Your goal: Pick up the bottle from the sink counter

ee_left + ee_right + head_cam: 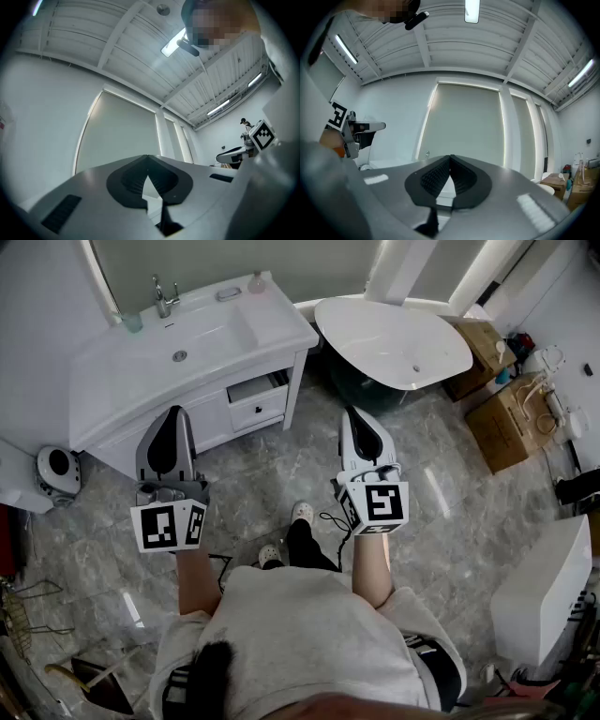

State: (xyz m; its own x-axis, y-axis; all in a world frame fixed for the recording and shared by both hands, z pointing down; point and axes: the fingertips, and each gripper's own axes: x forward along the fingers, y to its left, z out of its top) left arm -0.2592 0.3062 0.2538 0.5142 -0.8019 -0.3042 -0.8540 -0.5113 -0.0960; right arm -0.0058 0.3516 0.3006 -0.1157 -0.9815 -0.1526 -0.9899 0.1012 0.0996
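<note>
The grey left gripper (174, 413) and grey right gripper (355, 412) hang with jaws together, empty, well short of the small pinkish bottle (256, 282) on the white sink counter (281, 329).

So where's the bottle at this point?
In the head view, the bottle stands at the back right corner of the sink counter, just right of a small dish and further right of the faucet.
</note>
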